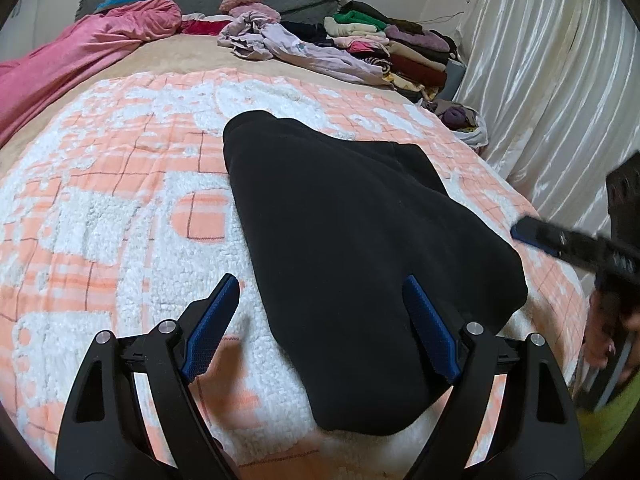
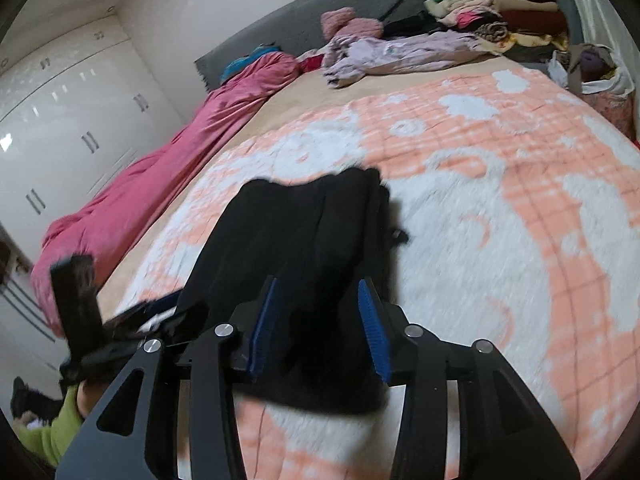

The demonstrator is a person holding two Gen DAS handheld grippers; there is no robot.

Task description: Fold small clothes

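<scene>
A black garment (image 1: 360, 240), folded into a long thick shape, lies on the peach-and-white blanket (image 1: 120, 200) of a bed. My left gripper (image 1: 320, 284) is open wide just above its near end. One blue pad (image 1: 428, 328) is over the cloth and the other is over the blanket. In the right wrist view my right gripper (image 2: 318, 283) hovers over the same black garment (image 2: 312, 220). Its jaws stand partly apart and the pads are not pressing on the cloth. One finger of the right gripper (image 1: 536, 234) shows blurred at the right edge. The left gripper (image 2: 76, 300) appears at the far left.
At the far end of the bed are a stack of folded clothes (image 1: 380, 40), a crumpled lilac garment (image 1: 280, 44) and a pink duvet (image 1: 80, 52). A bag of clothes (image 1: 464, 120) and a white curtain (image 1: 540, 80) border the right side. White wardrobes (image 2: 60, 120) stand left.
</scene>
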